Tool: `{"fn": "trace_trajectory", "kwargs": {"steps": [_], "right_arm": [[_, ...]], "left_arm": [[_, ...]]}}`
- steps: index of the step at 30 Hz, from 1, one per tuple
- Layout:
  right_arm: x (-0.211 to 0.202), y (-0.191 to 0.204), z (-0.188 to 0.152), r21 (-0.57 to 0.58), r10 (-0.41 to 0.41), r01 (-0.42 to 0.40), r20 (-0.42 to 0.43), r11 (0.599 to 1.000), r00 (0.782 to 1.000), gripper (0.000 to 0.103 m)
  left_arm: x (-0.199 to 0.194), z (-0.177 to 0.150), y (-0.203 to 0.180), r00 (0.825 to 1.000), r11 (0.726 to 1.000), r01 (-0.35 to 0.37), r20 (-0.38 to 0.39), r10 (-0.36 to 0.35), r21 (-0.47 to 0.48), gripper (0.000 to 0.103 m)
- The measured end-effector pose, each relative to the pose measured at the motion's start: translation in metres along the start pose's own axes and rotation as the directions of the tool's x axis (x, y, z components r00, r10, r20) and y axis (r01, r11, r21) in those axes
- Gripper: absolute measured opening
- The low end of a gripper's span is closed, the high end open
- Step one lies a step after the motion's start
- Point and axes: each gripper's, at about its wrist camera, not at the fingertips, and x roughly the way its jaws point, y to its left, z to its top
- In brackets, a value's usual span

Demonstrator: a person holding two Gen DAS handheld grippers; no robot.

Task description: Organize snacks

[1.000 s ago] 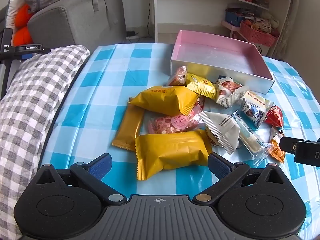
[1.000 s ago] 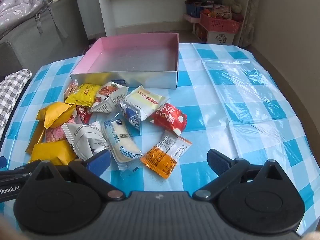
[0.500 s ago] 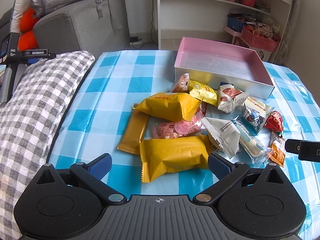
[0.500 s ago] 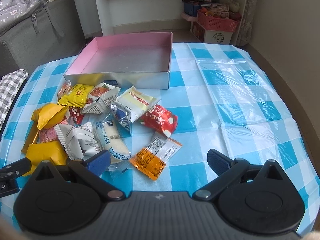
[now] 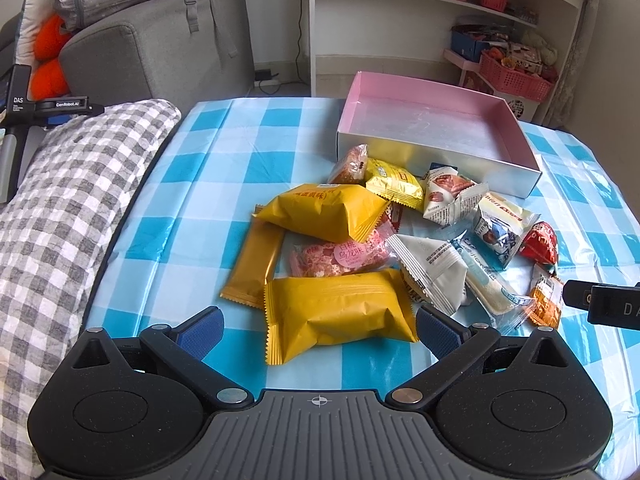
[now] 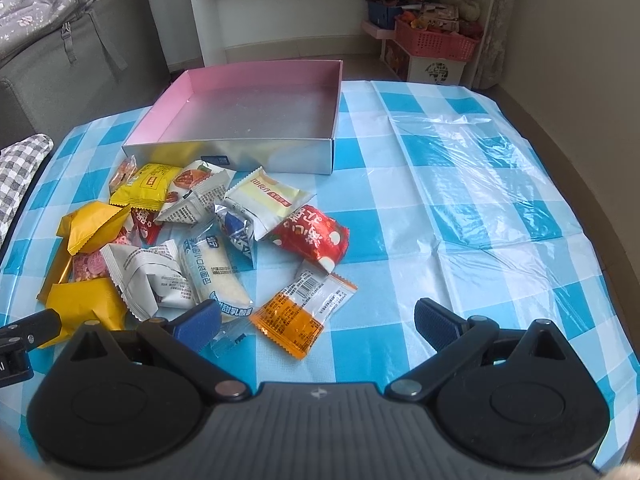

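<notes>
Several snack packets lie in a loose pile on the blue-checked tablecloth, in front of an empty pink box (image 5: 436,120) with silver outer walls (image 6: 256,108). My left gripper (image 5: 318,330) is open, just above a large yellow packet (image 5: 340,314) at the near edge of the pile. A second yellow packet (image 5: 324,210) lies behind it. My right gripper (image 6: 318,322) is open and empty, near an orange packet (image 6: 300,310) and a white bread packet (image 6: 216,276). A red packet (image 6: 310,236) lies further in.
A grey checked cushion (image 5: 60,208) lies along the table's left edge. A grey sofa (image 5: 152,44) and white shelves (image 5: 440,8) stand behind the table. The tablecloth (image 6: 460,184) right of the pile is bare and wrinkled. The right gripper's body (image 5: 600,306) shows in the left wrist view.
Both grippers have pulled back and risen a little, so the pile and box sit further away in both views. Both stay open. No packet has moved.
</notes>
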Motion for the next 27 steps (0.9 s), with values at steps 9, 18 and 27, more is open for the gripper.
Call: {"fn": "trace_trajectory", "kwargs": {"steps": [9,18,27], "right_arm": [[-0.008,0.0,-0.004,0.003,0.034,-0.034,0.021,0.999,0.999,0.103],[0.005,-0.004,-0.007,-0.045,0.047,-0.047,-0.001,0.998,0.999,0.103],[0.015,-0.007,0.006,-0.07,0.133,-0.135,-0.03,0.988,0.991,0.098]], "left_arm": [[0.009,-0.001,0.0,1.0,1.0,-0.004,-0.013,0.005,0.014,0.103],[0.016,0.0,-0.005,1.0,0.998,-0.02,-0.001,0.02,0.052,0.103],[0.03,0.006,0.003,1.0,0.996,0.007,0.004,-0.007,0.094,0.103]]}}
